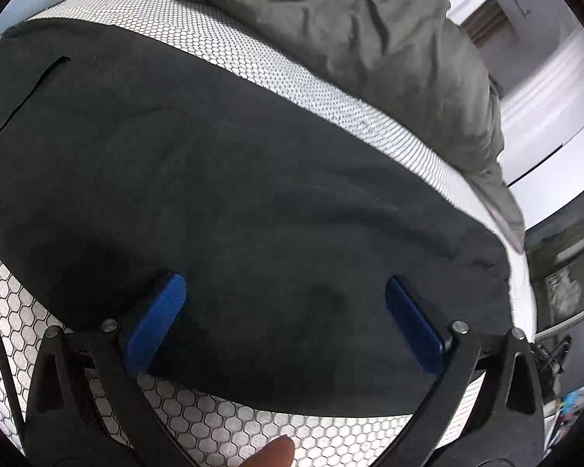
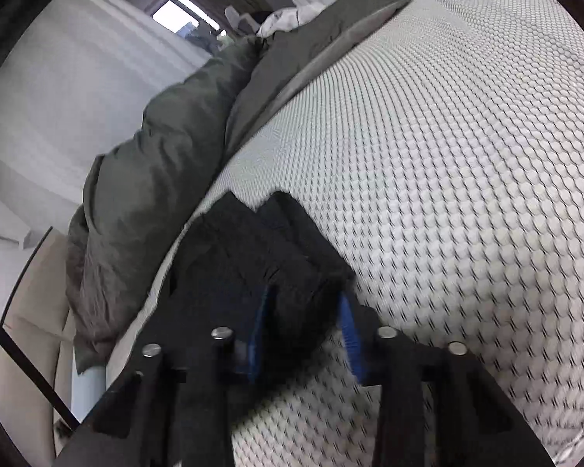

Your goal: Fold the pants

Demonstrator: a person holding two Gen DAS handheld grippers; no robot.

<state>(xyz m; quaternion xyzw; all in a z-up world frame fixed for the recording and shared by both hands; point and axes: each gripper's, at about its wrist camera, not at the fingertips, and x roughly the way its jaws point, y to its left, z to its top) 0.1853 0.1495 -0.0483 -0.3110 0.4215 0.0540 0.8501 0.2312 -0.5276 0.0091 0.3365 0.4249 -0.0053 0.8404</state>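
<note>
Left gripper [image 1: 286, 323] gapes above black pants [image 1: 233, 179]; right gripper [image 2: 303, 334] pinches their bunched end [image 2: 276, 257], best laid down square.

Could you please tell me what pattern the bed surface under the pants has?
A white honeycomb pattern of small hexagons on the bed surface, clearest in the right wrist view.

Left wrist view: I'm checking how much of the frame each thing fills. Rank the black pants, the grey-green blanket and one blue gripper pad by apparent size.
1. Black pants, the largest area.
2. Grey-green blanket, clearly smaller, though it lies farther back and is cut off by the frame.
3. Blue gripper pad, smallest despite being nearest.
</note>
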